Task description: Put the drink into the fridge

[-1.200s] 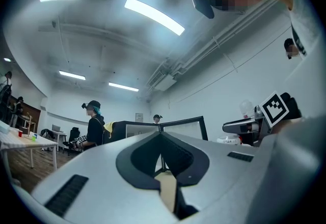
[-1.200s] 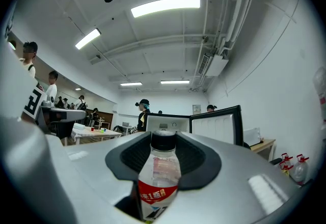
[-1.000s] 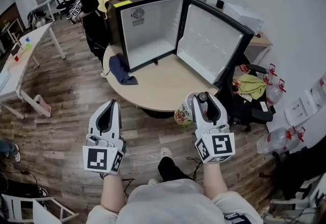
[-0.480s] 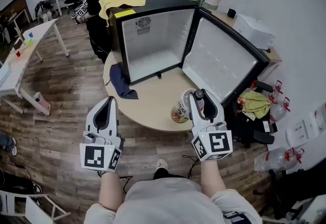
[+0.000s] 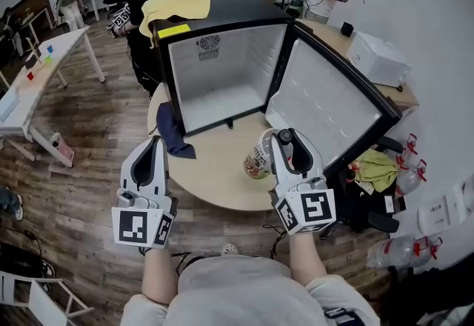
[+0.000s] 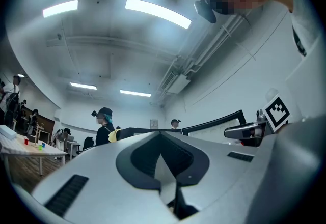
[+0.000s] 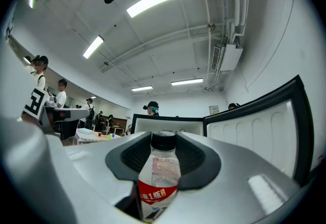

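Bright ceiling strip lights, fisheye edges, blurred near foreground.

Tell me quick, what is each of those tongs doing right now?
Left tongs: closed, holding nothing.
Right tongs: closed on the drink bottle.

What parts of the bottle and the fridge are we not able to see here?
- Bottle: its bottom, in the right gripper view, cut off by the lower edge and covered by the right gripper.
- Bottle's label words: too small in the head view.
- Fridge inside: in the left gripper view, hidden behind the left gripper.
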A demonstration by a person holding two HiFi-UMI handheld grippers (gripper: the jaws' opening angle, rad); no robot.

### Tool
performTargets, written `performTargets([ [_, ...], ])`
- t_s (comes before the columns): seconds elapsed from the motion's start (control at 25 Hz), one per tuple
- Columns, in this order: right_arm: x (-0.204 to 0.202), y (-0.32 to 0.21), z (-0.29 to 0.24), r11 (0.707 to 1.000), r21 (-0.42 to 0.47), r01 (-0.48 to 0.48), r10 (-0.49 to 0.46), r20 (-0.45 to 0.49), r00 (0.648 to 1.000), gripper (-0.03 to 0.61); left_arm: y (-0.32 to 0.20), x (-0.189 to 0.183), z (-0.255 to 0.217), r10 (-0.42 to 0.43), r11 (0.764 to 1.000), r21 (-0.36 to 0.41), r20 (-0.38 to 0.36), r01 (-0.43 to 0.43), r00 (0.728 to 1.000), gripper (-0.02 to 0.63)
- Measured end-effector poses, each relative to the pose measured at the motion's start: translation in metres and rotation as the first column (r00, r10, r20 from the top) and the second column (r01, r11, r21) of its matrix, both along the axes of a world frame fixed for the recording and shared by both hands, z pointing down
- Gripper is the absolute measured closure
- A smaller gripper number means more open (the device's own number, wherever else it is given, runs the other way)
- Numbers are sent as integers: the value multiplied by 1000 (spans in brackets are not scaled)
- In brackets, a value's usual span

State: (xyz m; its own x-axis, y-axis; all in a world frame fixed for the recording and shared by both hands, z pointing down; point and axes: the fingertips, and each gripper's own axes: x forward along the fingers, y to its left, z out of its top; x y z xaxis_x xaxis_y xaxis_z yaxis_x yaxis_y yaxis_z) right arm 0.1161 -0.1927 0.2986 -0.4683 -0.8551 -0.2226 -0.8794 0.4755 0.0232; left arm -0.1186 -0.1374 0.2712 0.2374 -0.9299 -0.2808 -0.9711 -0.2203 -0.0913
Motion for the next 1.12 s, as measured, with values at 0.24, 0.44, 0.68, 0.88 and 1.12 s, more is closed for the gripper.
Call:
performTargets([
  [0.24, 0, -25, 3, 1000, -2, 28, -28, 0, 1000, 421, -14, 4, 2, -17, 1000, 6, 10, 17, 1000, 607],
  [0.44, -10, -46, 10, 999, -17, 39, -39, 4, 999, 421, -31, -7, 10, -33, 999, -9, -1, 33, 999, 607],
  [0.68, -27, -75, 10, 999, -22, 36, -36, -6, 999, 422, -64, -23, 12, -25, 999, -22, -9, 25, 1000, 607],
  [0.88, -42, -107, 8, 1000, -23, 18, -19, -5, 1000, 422, -96, -39, 9, -8, 1000, -21, -1, 8, 1000, 607],
  [1.12, -65, -147, 9, 1000, -26, -4, 4, -10, 1000, 422, -136, -62, 9, 11, 999, -31, 14, -11, 1000, 607],
])
